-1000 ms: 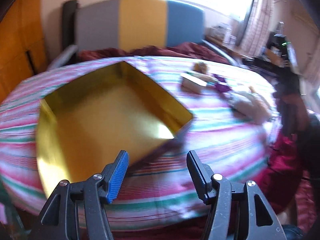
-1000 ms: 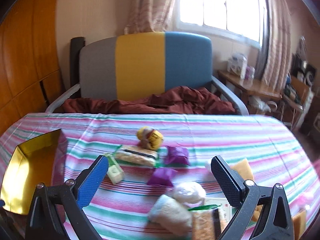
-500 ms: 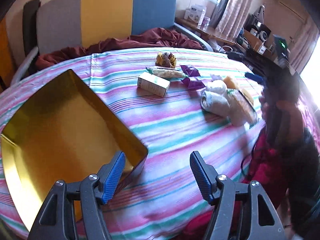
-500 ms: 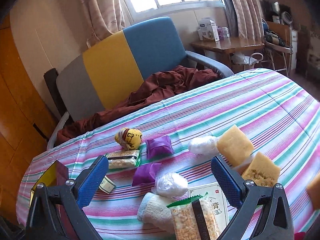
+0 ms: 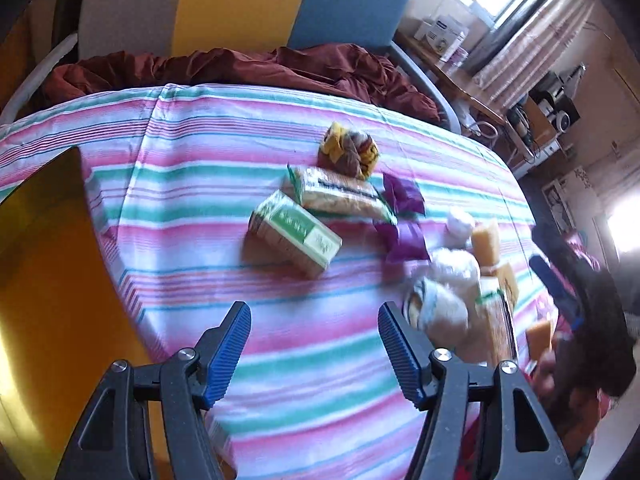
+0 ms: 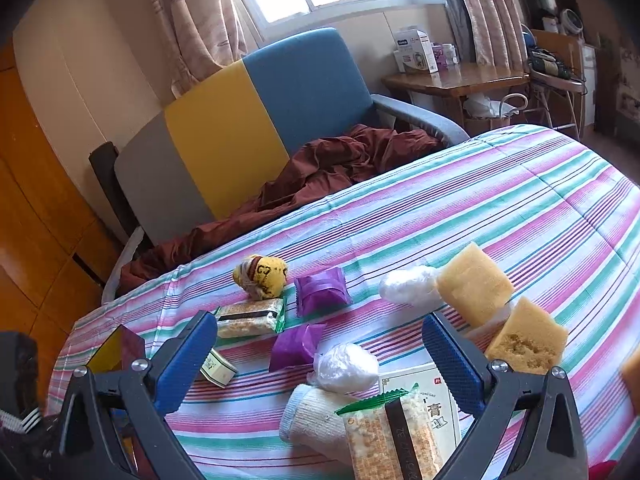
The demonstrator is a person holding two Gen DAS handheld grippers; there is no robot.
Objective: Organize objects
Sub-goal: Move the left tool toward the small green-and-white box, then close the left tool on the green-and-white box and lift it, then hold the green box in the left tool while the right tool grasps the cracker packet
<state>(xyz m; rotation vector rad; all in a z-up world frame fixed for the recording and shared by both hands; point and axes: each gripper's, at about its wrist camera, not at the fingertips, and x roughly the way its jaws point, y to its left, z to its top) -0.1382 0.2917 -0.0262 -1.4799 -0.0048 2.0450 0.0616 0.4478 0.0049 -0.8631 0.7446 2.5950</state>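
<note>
My left gripper [image 5: 313, 308] hovers over bare striped cloth, its jaws closing with nothing between them. A green-and-white carton [image 5: 294, 234] lies just ahead of it, with a snack bar packet [image 5: 340, 194] and a yellow-brown wrapped ball [image 5: 350, 152] beyond. The gold tin box [image 5: 48, 300] sits at its left. My right gripper [image 6: 318, 320] is open above a purple packet [image 6: 296, 346], a clear plastic bundle [image 6: 346, 366], a rolled sock [image 6: 316, 424] and a second snack packet [image 6: 390, 436], pressing on none.
Two yellow sponges [image 6: 474, 284] [image 6: 526, 336] and a white wad [image 6: 408, 288] lie right of the pile. A second purple packet [image 6: 322, 292] lies farther back. Behind the striped table [image 6: 520, 208] stands a chair [image 6: 240, 128] with dark red cloth [image 6: 320, 172]. A person's dark sleeve [image 5: 596, 320] fills the right edge.
The left view has swung right from the gold tin toward the pile, so the tin now sits at the left edge. The right view rolled earlier, then held still.
</note>
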